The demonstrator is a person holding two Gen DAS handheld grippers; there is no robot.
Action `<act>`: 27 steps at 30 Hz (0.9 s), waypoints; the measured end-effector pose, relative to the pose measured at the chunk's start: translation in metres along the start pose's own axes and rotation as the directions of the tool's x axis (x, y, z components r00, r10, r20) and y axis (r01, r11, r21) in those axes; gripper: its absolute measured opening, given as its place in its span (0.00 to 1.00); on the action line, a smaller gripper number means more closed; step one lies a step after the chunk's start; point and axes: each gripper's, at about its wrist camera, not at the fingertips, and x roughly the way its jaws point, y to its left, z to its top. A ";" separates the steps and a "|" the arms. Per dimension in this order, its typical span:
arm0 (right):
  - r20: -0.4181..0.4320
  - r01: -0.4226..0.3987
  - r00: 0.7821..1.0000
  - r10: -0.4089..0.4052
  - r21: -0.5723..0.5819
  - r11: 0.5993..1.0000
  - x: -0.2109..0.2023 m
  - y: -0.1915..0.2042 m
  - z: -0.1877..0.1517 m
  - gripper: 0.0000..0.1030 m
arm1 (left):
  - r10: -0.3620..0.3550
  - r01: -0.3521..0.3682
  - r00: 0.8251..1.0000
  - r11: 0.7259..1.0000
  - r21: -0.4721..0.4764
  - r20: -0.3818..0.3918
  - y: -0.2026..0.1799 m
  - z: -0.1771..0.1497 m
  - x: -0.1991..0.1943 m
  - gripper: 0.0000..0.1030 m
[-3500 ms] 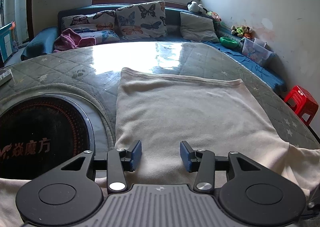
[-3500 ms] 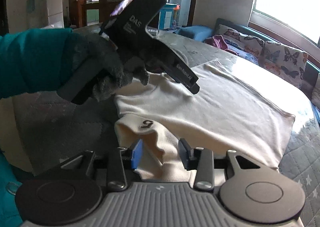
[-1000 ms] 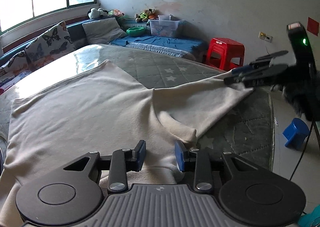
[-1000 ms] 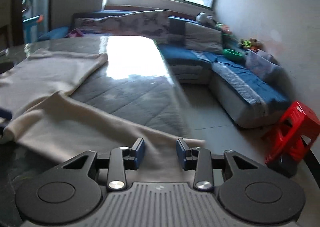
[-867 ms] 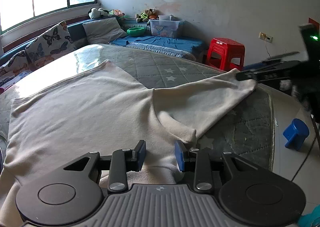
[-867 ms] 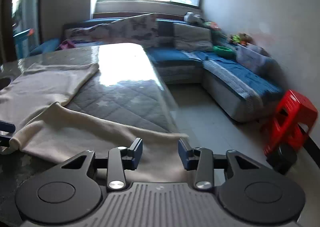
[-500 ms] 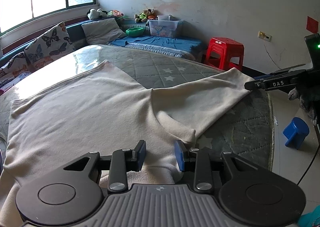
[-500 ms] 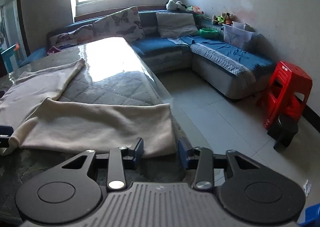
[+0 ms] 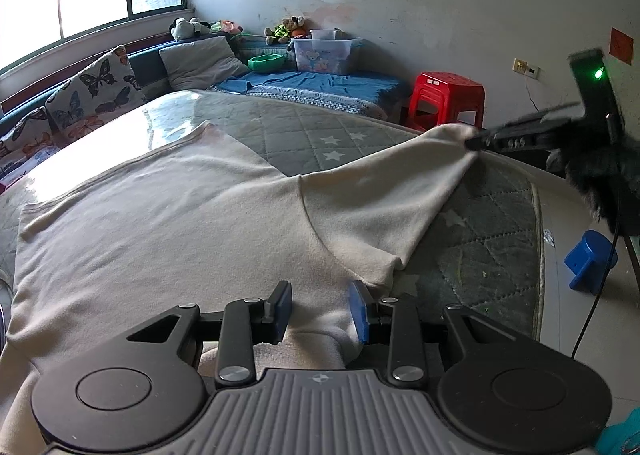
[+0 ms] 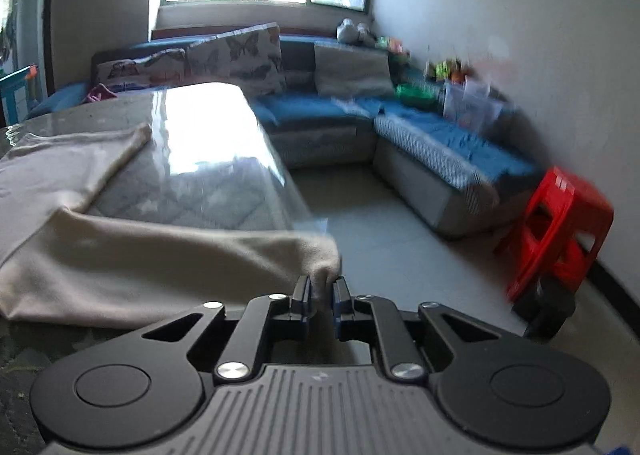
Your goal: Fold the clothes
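A cream long-sleeved shirt (image 9: 168, 215) lies spread flat on the quilted grey table (image 9: 480, 255). My left gripper (image 9: 320, 305) is open, its blue pads on either side of the shirt's near edge by the shoulder. My right gripper (image 10: 320, 295) is shut on the cuff of the sleeve (image 10: 160, 267) and holds it lifted at the table's edge. In the left wrist view the right gripper (image 9: 480, 143) pinches the sleeve end (image 9: 452, 139), and the sleeve (image 9: 380, 195) slopes up from the table toward it.
A blue sofa (image 9: 312, 83) with butterfly cushions (image 9: 104, 83) runs along the window wall. A red stool (image 9: 448, 99) and a blue stool (image 9: 592, 259) stand on the floor beyond the table's edge. A clear storage box (image 9: 324, 55) and soft toys sit on the sofa.
My right gripper has shut on the sleeve cuff and lifted it off the table. The left gripper has stayed open in the same place.
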 end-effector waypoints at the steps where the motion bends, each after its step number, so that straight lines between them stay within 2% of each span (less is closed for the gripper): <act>1: -0.001 -0.003 1.000 0.003 0.016 1.000 -0.001 0.000 -0.002 0.19 | 0.000 0.000 1.000 1.000 0.003 -0.001 0.000 0.000 0.000 0.34; 6: 0.030 -0.030 0.999 0.026 0.120 0.992 -0.023 -0.014 -0.003 0.30 | 0.000 0.000 1.000 1.000 0.003 0.001 0.002 0.002 -0.002 0.35; 10: 0.006 -0.085 0.996 0.086 0.224 0.971 -0.024 -0.028 -0.008 0.30 | 0.007 -0.006 1.000 1.000 -0.009 0.009 0.004 0.004 -0.004 0.35; 14: -0.016 -0.081 0.996 0.088 0.272 0.959 -0.011 -0.032 -0.010 0.30 | 0.014 -0.014 1.000 1.000 -0.018 0.016 0.005 0.006 -0.006 0.36; 16: -0.014 -0.070 0.997 0.077 0.276 0.959 -0.006 -0.032 -0.011 0.28 | 0.018 -0.018 1.000 1.000 -0.023 0.019 0.006 0.008 -0.007 0.36; 18: -0.003 -0.055 0.998 0.058 0.266 0.962 -0.005 -0.030 -0.010 0.15 | 0.023 -0.022 1.000 0.999 -0.028 0.022 0.007 0.009 -0.008 0.38; 20: 0.018 -0.062 0.998 0.059 0.270 0.961 -0.006 -0.030 -0.010 0.07 | 0.030 -0.030 0.999 0.999 -0.030 0.020 0.007 0.011 -0.005 0.39; 27: 0.116 -0.121 0.989 0.093 0.268 0.956 -0.029 -0.030 0.010 0.04 | 0.012 -0.011 1.000 0.999 -0.032 0.019 0.000 0.017 0.010 0.39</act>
